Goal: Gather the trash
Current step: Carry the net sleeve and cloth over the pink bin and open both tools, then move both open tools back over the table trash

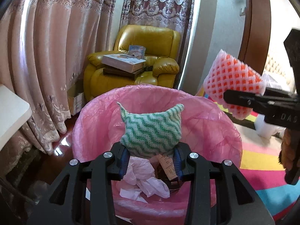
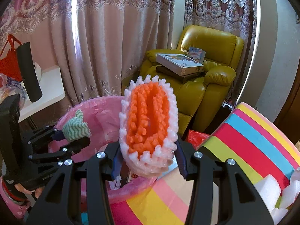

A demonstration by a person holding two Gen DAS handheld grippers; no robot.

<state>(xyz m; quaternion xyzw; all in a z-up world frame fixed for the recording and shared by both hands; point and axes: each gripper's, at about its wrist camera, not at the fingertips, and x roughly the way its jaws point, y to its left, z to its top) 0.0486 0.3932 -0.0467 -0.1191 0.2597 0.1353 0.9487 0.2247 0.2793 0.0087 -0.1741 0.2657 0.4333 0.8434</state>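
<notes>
A bin lined with a pink bag (image 1: pixel 211 123) stands on the floor, with crumpled white plastic and paper (image 1: pixel 144 180) inside. My left gripper (image 1: pixel 150 159) is shut on a green-and-white wavy cloth (image 1: pixel 151 129) and holds it over the bin's mouth. My right gripper (image 2: pixel 148 161) is shut on an orange-and-white foam fruit net (image 2: pixel 148 123) at the bin's right rim (image 2: pixel 131 189). The net also shows in the left wrist view (image 1: pixel 232 78), right of the bin. The left gripper and cloth (image 2: pixel 75 127) show in the right wrist view.
A yellow leather armchair (image 1: pixel 150 60) with boxes (image 1: pixel 123 61) on it stands behind the bin. Pink curtains (image 1: pixel 56 56) hang at the left. A striped rainbow mat (image 2: pixel 253 146) lies at the right with white foam pieces (image 2: pixel 270 191). A white table (image 2: pixel 48 88) is at the left.
</notes>
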